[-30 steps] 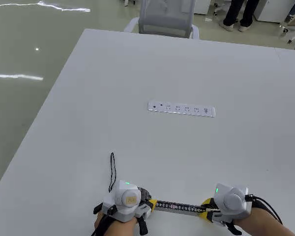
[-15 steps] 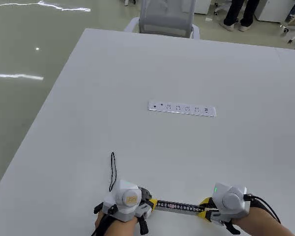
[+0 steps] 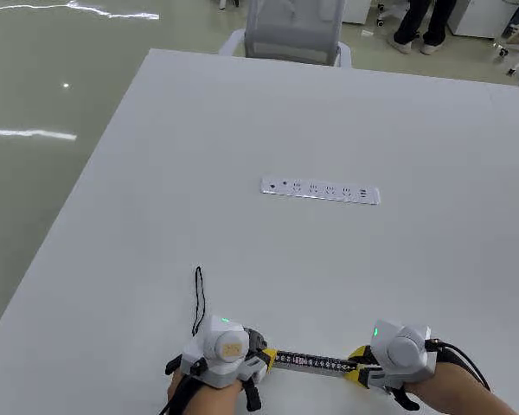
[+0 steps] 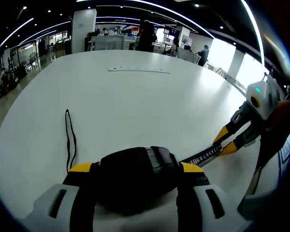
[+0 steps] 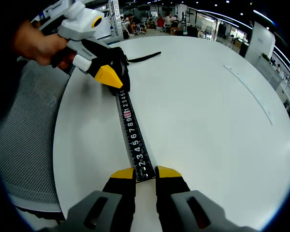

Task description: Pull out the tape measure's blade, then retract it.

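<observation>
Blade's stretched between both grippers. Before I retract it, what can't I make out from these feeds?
- End hook of the blade: right gripper view, hidden between the shut jaws of the right gripper.
- Sides and any lock button of the tape measure case: left gripper view, covered by the left gripper. In the head view, that gripper's body hides most of the case.
- Numbers on the blade: head view, too small.
- Switch state of the power strip: head view, too small.
</observation>
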